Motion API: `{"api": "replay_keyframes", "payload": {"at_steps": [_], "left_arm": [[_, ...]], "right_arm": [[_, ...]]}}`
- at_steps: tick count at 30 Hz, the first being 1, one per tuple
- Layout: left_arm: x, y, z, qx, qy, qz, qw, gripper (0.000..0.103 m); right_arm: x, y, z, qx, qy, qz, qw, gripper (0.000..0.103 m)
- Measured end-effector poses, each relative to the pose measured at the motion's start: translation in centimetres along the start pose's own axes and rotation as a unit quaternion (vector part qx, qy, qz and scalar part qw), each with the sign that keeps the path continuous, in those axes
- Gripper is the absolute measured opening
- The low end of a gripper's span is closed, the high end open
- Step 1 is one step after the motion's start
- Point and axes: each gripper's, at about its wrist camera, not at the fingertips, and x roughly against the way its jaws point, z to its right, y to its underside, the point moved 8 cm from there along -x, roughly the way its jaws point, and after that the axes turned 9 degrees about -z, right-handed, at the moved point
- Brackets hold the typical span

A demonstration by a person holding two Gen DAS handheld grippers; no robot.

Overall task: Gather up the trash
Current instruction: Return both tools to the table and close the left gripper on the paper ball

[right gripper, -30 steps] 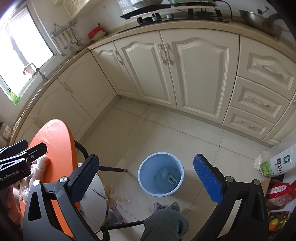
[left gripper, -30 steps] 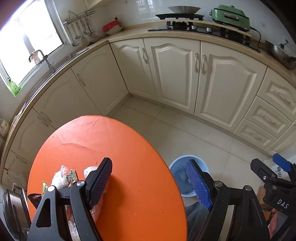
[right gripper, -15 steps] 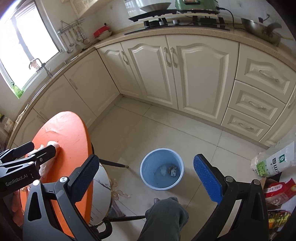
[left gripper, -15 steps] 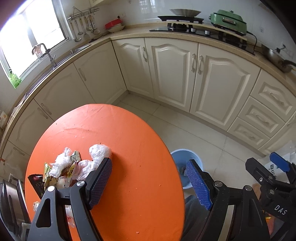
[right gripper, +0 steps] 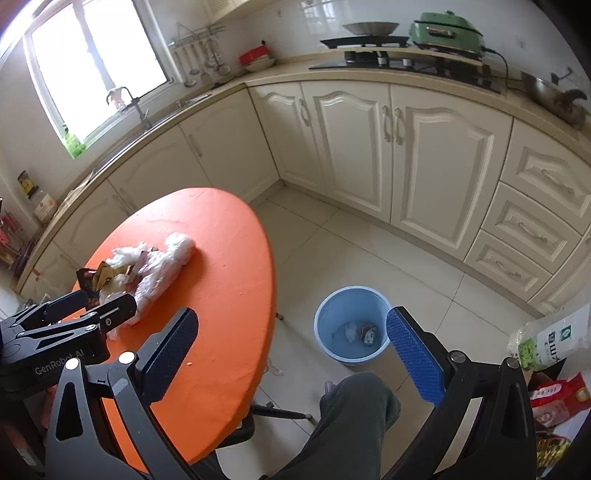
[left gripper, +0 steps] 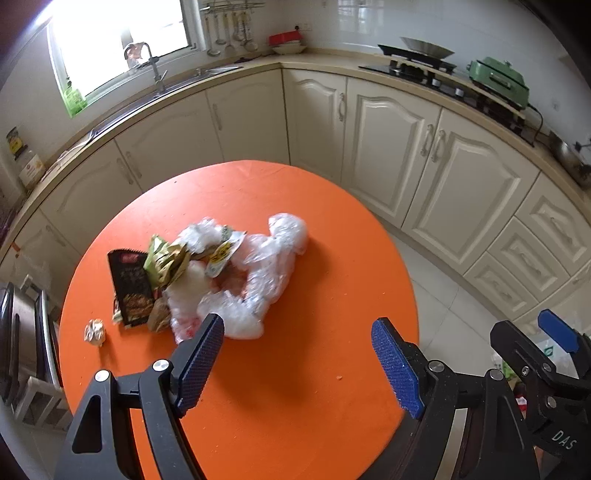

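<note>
Cream cabinets (right gripper: 436, 166) w/ green cooker (right gripper: 447, 35) on counter — sink tap (left gripper: 153, 66) by window

Round orange table (left gripper: 295, 406), with a heap of trash (left gripper: 221, 273) dumped left of centre: clear bags (left gripper: 273, 258), a dark wrapper (left gripper: 131, 288) at its 9 o'clock, a paper wad (left gripper: 95, 331) off alone at 8. On the floor (right gripper: 369, 251) at the table's 3 o'clock, a blue bin (right gripper: 351, 323).

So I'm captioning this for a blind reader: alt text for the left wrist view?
An open, empty left claw hovers over a round orange table near a pile of trash: plastic bags and snack wrappers. Cream kitchen cabinets curve behind; the right claw shows at right.
</note>
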Motion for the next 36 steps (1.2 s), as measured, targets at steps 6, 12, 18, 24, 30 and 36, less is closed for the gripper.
{"api": "replay_keyframes", "payload": {"at_steps": [6,12,18,24,30,36], "left_arm": [[1.4,3.8,-4.6,0.056,-0.015,-0.013,0.9982,0.079],[2.3,6.8,-10.0,0.113,-0.019,-0.028,0.9930,0.079],[2.8,8.4,-15.3,0.161,-0.023,-0.039,0.9859,0.079],[2.6,9.3,-20.5,0.205,-0.030,-0.045,0.9773,0.079],[0.8,8.8,-26.3,0.251,-0.038,-0.044,0.9662,0.079],[-2.6,6.6,-29.8,0.282,-0.027,-0.050,0.9578,0.077]], "right_arm": [[-0.5,1.9,-6.2,0.060,-0.024,-0.022,0.998,0.103],[-1.5,3.7,-12.3,0.127,-0.036,-0.043,0.990,0.103],[-3.2,4.7,-17.4,0.171,-0.051,-0.066,0.982,0.103],[-5.6,4.8,-21.1,0.198,-0.056,-0.093,0.974,0.103],[-8.3,3.6,-23.6,0.211,-0.049,-0.112,0.970,0.103],[-10.6,2.1,-24.5,0.210,-0.039,-0.122,0.969,0.103]]}}
